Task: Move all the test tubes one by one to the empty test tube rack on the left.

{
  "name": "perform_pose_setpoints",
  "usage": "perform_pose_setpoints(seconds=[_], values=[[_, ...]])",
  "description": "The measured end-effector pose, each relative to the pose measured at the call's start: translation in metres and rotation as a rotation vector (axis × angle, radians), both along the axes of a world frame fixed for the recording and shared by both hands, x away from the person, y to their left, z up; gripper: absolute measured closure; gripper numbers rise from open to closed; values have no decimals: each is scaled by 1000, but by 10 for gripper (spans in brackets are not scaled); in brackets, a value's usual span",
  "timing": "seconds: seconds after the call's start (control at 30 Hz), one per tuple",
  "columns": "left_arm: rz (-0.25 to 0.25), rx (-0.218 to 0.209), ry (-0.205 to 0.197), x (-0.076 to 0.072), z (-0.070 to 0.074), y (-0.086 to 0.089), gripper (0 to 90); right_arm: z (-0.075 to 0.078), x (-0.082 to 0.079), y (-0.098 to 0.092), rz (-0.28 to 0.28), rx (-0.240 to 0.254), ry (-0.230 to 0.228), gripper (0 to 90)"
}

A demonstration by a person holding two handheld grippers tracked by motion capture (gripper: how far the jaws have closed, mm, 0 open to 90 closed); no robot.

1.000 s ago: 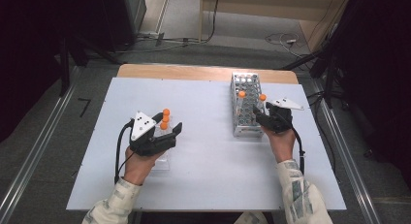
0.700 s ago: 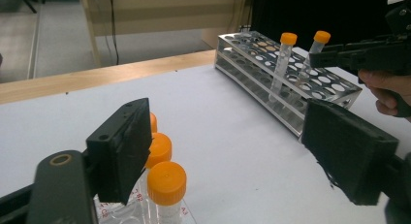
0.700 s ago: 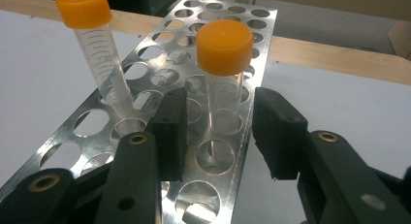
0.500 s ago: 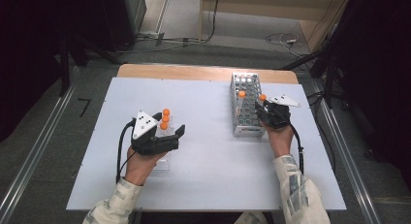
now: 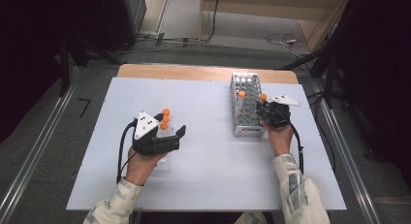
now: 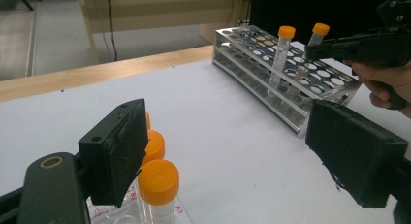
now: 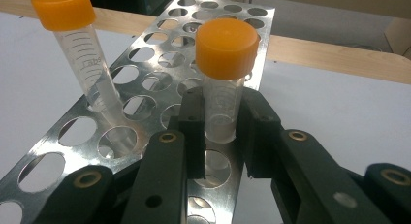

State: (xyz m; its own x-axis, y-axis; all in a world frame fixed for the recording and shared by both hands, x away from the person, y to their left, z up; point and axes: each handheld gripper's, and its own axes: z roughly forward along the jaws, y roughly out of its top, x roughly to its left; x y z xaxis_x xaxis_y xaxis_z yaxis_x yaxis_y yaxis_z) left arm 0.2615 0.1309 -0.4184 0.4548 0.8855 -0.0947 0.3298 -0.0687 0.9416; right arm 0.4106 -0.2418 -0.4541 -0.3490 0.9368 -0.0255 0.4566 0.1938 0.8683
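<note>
A metal tube rack (image 5: 246, 83) (image 6: 252, 49) (image 7: 160, 54) stands at the table's right. One orange-capped tube (image 5: 241, 100) (image 6: 281, 54) (image 7: 82, 54) leans in it. My right gripper (image 5: 264, 110) (image 7: 220, 132) is shut on a second orange-capped tube (image 5: 263, 97) (image 6: 317, 32) (image 7: 224, 64), held upright just above the rack's holes; its jaws have just been closing on it. My left gripper (image 5: 173, 132) (image 6: 232, 136) is open at the table's left, and its jaws have just been opening with nothing between them. Three orange-capped tubes (image 5: 165, 118) (image 6: 158, 181) stand beside its left jaw.
The white table top (image 5: 208, 156) has bare room between the two hands. A clear plastic holder (image 6: 121, 214) lies under the three tubes. A wooden strip (image 5: 194, 71) runs along the table's far edge, and cables (image 5: 281, 40) lie on the floor beyond.
The left gripper's jaws have spread a little wider. The right gripper's jaws have drawn in onto the tube over the rack. Both hands stay about where they were.
</note>
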Motion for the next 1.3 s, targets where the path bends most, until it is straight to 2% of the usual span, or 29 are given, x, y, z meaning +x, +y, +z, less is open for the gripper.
perform_pose_setpoints(seconds=[0.3, 0.9, 1.3], values=[[9, -2, -3, 0, 0, 0, 160, 5, -2, -1, 0, 16, -16, 710], [25, -4, -7, 0, -1, 1, 161, 30, -6, -4, 4, 19, -63, 713], [27, -7, -11, 0, -2, 0, 162, 52, -21, -6, 25, 41, -116, 713]])
